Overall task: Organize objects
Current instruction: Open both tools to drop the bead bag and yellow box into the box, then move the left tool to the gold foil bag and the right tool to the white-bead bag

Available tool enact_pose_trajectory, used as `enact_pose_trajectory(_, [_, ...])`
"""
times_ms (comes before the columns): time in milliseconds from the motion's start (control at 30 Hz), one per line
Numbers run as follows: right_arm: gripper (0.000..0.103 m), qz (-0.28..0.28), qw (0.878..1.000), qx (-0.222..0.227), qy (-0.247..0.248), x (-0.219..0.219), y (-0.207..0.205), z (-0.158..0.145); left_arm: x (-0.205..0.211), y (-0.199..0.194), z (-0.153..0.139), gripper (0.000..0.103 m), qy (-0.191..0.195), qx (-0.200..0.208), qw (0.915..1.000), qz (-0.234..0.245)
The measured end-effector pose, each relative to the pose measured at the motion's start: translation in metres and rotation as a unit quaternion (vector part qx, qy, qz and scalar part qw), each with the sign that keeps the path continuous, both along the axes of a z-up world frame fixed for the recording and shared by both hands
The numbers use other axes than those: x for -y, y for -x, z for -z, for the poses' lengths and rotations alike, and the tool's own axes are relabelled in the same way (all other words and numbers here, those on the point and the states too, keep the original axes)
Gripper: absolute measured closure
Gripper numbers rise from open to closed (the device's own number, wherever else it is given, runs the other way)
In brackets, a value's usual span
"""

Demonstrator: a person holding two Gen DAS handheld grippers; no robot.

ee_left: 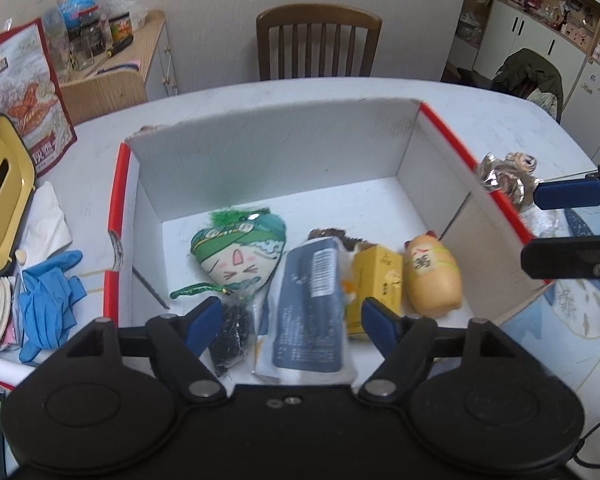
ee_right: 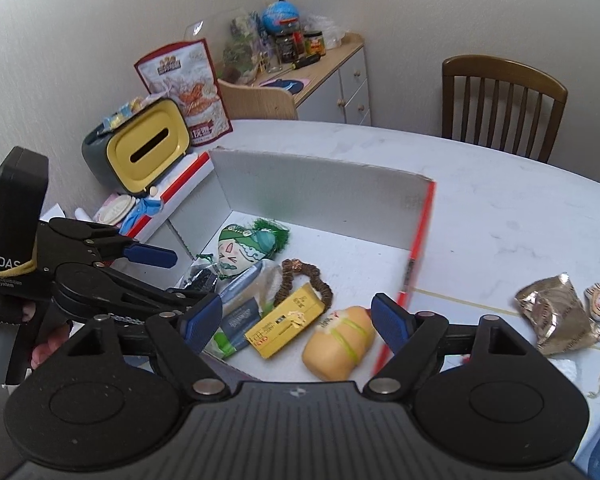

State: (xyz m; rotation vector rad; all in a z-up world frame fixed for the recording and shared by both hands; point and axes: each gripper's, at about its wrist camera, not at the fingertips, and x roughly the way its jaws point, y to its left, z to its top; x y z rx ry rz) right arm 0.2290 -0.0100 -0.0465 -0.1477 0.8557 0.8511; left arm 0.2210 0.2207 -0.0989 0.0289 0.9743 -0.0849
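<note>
soft even indoor light, faint shadows inside the box (ee_left: 280, 152), strong fisheye bending at edges, box rim (ee_right: 416, 248) motion-blurred, dark vignetted corners

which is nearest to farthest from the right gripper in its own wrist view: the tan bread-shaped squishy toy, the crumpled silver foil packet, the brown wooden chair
1. Tan bread-shaped squishy toy, in the box, right between the right gripper fingers' line.
2. Crumpled silver foil packet, on the table, right of the box.
3. Brown wooden chair, beyond the table's far edge.

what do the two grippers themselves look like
Both are matte black with two round discs at the base, silver pivot pins and blue finger pads. The left gripper has a smooth body; the right gripper has a ribbed one.
</note>
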Motion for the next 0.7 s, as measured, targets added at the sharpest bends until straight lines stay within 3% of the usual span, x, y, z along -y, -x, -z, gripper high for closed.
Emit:
enact_pose_trajectory(567, [0.021, 0.066, 0.998, 0.004, 0.004, 0.101, -0.012, 0.003, 0.072, 0.009, -0.029, 0.017, 0.038, 0.047, 0.9976, 0.033])
enact_pose_trajectory(700, [0.021, 0.082, 0.997, 0.004, 0.007, 0.123, -0.015, 0.006, 0.092, 0.009, -0.032, 0.007, 0.039, 0.057, 0.9965, 0.047])
